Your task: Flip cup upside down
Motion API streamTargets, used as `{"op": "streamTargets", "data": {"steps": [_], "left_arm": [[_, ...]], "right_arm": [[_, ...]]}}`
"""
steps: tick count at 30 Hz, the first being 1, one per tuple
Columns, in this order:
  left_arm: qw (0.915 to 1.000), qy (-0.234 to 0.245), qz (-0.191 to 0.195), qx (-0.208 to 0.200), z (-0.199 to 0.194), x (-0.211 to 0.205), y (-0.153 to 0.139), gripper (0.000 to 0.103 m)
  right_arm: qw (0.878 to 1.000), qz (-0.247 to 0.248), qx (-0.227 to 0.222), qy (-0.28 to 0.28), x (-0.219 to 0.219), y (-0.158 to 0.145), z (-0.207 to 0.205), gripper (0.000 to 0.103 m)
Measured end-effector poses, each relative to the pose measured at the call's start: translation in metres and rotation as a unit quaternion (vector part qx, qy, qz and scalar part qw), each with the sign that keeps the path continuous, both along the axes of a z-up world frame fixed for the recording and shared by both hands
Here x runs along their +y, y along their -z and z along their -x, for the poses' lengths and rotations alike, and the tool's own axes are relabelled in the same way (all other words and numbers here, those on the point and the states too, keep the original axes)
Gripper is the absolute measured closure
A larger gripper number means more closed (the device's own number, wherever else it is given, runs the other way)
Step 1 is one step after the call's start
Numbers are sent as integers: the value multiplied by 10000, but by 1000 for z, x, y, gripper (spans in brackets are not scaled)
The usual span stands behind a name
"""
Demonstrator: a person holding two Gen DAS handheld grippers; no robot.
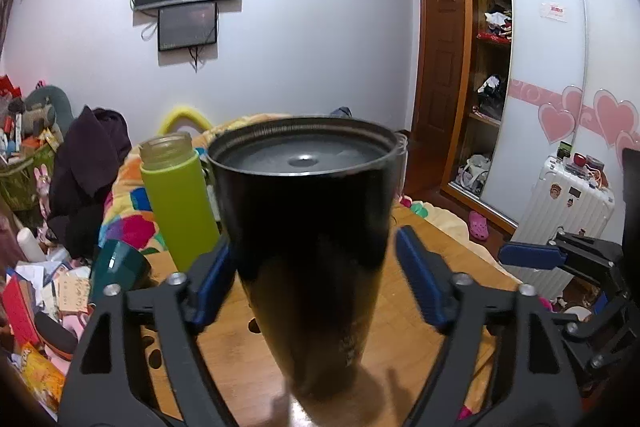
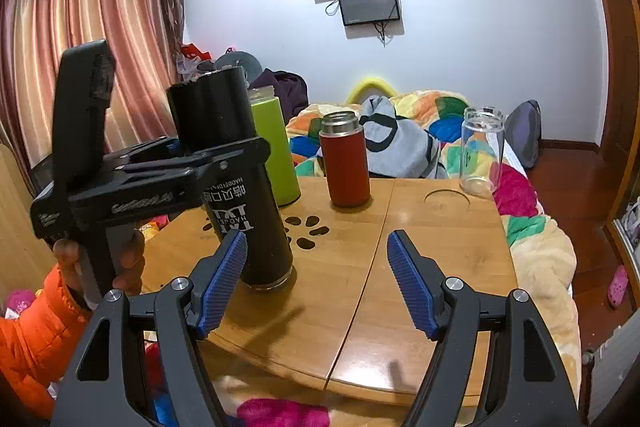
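Note:
A tall black cup (image 1: 312, 251) stands upside down on the wooden table (image 1: 432, 359), its base up and its printed label inverted. It also shows in the right wrist view (image 2: 244, 195), mouth down on the table (image 2: 420, 267). My left gripper (image 1: 316, 275) has its blue pads on either side of the cup; the left pad touches it, the right pad (image 1: 420, 279) stands off. In the right wrist view the left gripper (image 2: 168, 171) reaches around the cup from the left. My right gripper (image 2: 316, 279) is open and empty, low over the table's front.
A green bottle (image 2: 274, 151) stands just behind the black cup. A red flask (image 2: 346, 161) stands mid-table and a clear glass (image 2: 480, 151) at the far right edge. A teal cup (image 1: 116, 269) lies at the table's left. A bed with a colourful quilt lies behind.

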State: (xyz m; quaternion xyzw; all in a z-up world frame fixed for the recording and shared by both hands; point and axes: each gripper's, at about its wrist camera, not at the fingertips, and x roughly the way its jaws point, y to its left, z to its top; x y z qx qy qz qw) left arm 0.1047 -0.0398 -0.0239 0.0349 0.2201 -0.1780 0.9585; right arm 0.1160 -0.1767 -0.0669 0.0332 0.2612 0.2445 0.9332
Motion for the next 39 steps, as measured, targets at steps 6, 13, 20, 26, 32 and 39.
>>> {"op": "streamTargets", "data": {"steps": [6, 13, 20, 26, 32, 39], "left_arm": [[9993, -190, 4, -331, 31, 13, -12, 1], [9951, -749, -37, -644, 70, 26, -23, 0], [9909, -1026, -136, -860, 97, 26, -21, 0], [9882, -1166, -48, -993, 114, 27, -18, 0], [9877, -1237, 124, -953, 122, 34, -15, 0], [9873, -1254, 196, -959, 128, 35, -15, 0]], "right_arm": [[9997, 100, -203, 97, 4, -9, 9, 28], [9960, 147, -811, 332, 9, -29, 31, 14], [9882, 148, -1395, 621, 19, -51, 65, 0], [9838, 222, -1589, 806, 27, -59, 85, 0], [9853, 201, -1465, 858, 28, -55, 89, 0], [9855, 169, -1430, 902, 24, -55, 90, 0]]}}
